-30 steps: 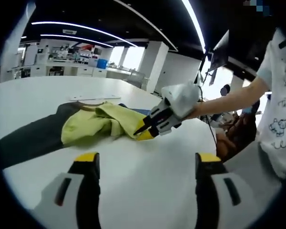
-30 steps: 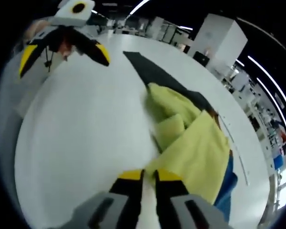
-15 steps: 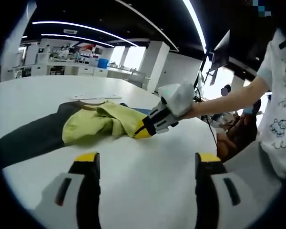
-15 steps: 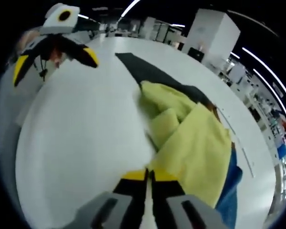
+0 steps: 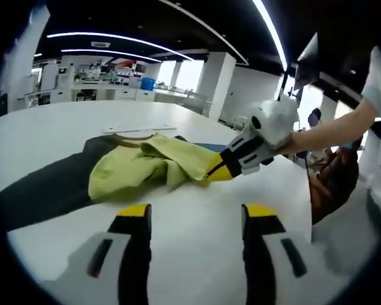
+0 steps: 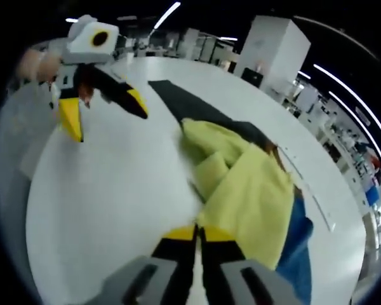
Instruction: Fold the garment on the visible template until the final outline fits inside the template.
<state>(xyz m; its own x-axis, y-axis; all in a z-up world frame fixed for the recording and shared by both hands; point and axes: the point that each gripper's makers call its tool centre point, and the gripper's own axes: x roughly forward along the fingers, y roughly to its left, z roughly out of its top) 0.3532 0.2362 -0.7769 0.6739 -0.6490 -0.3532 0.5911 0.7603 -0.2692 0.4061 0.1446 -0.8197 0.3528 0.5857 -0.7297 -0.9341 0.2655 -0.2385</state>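
Note:
A yellow-green garment [image 5: 143, 166] lies crumpled on a dark template mat [image 5: 44, 187] on the white table. In the right gripper view the garment [image 6: 247, 190] spreads ahead of my right gripper [image 6: 199, 232], which is shut on its near edge. The same right gripper [image 5: 217, 171] shows from the side in the left gripper view, pinching that edge, held by a person's arm [image 5: 330, 130]. My left gripper [image 5: 193, 213] hovers open above bare table, short of the garment. It appears as the left gripper [image 6: 101, 105] at the upper left of the right gripper view.
A blue cloth [image 6: 298, 238] lies under the garment's far side. A pale ruler-like strip [image 5: 140, 129] rests on the table beyond the garment. The table edge [image 5: 305, 210] runs close on the right, where a person stands. Office furniture fills the background.
My left gripper has moved closer to the garment and its jaws have narrowed a little. The right gripper stays shut on the garment's edge and has drawn it slightly.

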